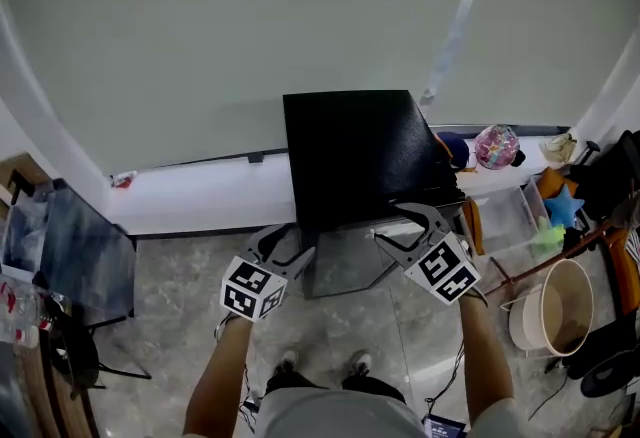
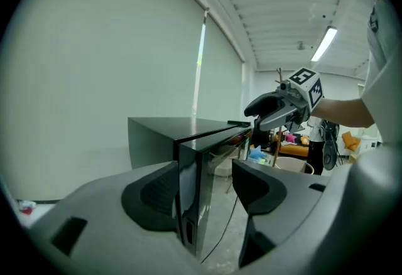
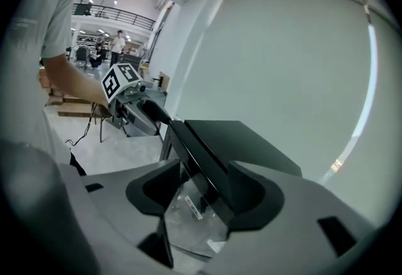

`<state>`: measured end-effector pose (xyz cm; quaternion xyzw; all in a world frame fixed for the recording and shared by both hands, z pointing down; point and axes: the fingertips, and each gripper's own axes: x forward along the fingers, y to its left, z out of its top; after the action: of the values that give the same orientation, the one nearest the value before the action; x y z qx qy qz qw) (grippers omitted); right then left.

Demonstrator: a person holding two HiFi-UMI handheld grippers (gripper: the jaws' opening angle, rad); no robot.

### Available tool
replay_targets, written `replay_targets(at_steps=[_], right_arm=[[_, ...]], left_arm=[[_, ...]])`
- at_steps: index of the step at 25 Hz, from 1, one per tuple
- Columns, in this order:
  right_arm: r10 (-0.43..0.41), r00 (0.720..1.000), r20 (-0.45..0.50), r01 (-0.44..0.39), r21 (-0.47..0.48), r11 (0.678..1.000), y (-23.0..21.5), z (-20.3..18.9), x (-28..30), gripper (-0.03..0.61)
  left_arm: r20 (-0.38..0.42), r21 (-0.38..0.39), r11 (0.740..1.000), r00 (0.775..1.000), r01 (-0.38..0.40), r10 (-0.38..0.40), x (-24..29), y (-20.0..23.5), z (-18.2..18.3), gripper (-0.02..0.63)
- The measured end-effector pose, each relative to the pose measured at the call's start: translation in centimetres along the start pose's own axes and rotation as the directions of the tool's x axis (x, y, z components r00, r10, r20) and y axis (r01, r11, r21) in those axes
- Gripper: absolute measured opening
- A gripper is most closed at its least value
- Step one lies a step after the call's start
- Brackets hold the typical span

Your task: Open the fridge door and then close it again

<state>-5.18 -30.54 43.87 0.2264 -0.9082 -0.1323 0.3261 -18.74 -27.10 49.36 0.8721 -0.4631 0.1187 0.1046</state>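
— Two grippers at it, both spread wide and nipping nothing. The left gripper [image 1: 285, 244] straddles the door's [image 1: 345, 264] near-left corner, and the right gripper [image 1: 390, 224] straddles its top edge further right.
— Where's the fridge [image 1: 350, 151]?
— It stands on the floor against the white ledge [image 1: 200, 194]. The door looks a crack ajar, with the gap wider toward the right.
— How should the swing go?
— I'd pinch that free edge with the right one alone and follow the arc round the hinge, not pull straight back.
— Room enough?
— Bare floor in front, though the person's shoes [image 1: 359, 362] are near. The clear bin [image 1: 505, 214] and pale tub [image 1: 548, 311] sit off right.
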Motion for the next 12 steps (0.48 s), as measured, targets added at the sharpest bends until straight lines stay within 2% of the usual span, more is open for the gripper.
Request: replay_targets(at_steps=[3, 7, 12], right_arm=[[0.093, 0.996, -0.017, -0.094, -0.054, 0.994, -0.6, -0.7, 1.9, 0.235], [0.214, 0.976, -0.031, -0.216, -0.09, 0.972, -0.1, -0.7, 3.8, 0.247], [0.256, 0.965, -0.061, -0.262, -0.145, 0.954, -0.3, -0.7, 5.1, 0.247]], left_arm=[[-0.018, -0.007, 0.999, 0.999, -0.035, 0.035, 1.2, -0.1, -0.3, 0.25], [-0.048, -0.005, 0.998, 0.997, -0.059, 0.059, 2.1, -0.4, -1.1, 0.258], [-0.07, -0.002, 0.997, 0.995, -0.075, 0.075, 3.1, 0.1, -1.7, 0.264]])
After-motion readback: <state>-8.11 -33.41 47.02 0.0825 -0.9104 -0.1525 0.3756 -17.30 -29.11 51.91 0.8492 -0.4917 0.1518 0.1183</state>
